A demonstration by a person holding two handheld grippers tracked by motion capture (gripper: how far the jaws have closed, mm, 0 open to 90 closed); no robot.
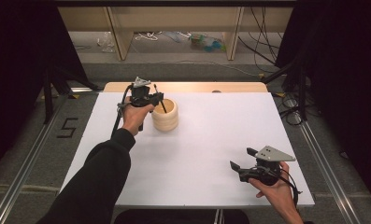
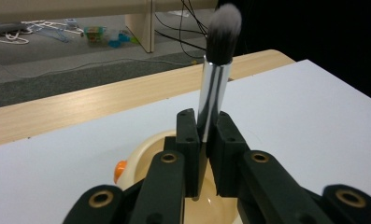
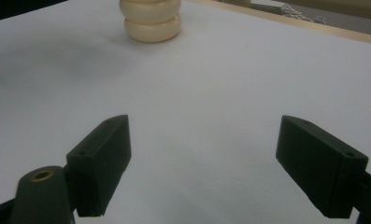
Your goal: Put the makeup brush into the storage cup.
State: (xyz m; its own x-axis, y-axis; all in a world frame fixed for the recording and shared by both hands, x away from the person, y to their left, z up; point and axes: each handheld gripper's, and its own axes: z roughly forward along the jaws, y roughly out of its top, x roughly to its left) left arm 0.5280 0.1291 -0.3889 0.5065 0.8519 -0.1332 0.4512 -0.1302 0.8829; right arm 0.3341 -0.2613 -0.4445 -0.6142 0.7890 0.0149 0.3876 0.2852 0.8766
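Observation:
A cream ribbed cup [image 1: 165, 116] stands on the white table [image 1: 197, 149] at the back left. My left gripper [image 1: 156, 98] hovers over the cup's rim, shut on a makeup brush [image 1: 160, 99]. In the left gripper view the brush [image 2: 216, 70] rises between the pads, silver ferrule and dark bristles up, its lower end reaching down into the cup [image 2: 143, 154]. An orange object [image 2: 119, 171] lies inside the cup. My right gripper [image 1: 243, 159] rests open near the front right, nothing between its jaws. From the right gripper view the cup [image 3: 150, 18] stands far ahead.
A wooden strip [image 1: 183, 87] runs along the table's far edge. Beyond it are wooden shelf legs [image 1: 122, 42], cables and small items on the floor. Metal rails [image 1: 323, 158] flank the table. A person's dark sleeve [image 1: 99, 177] lies over the left front of the table.

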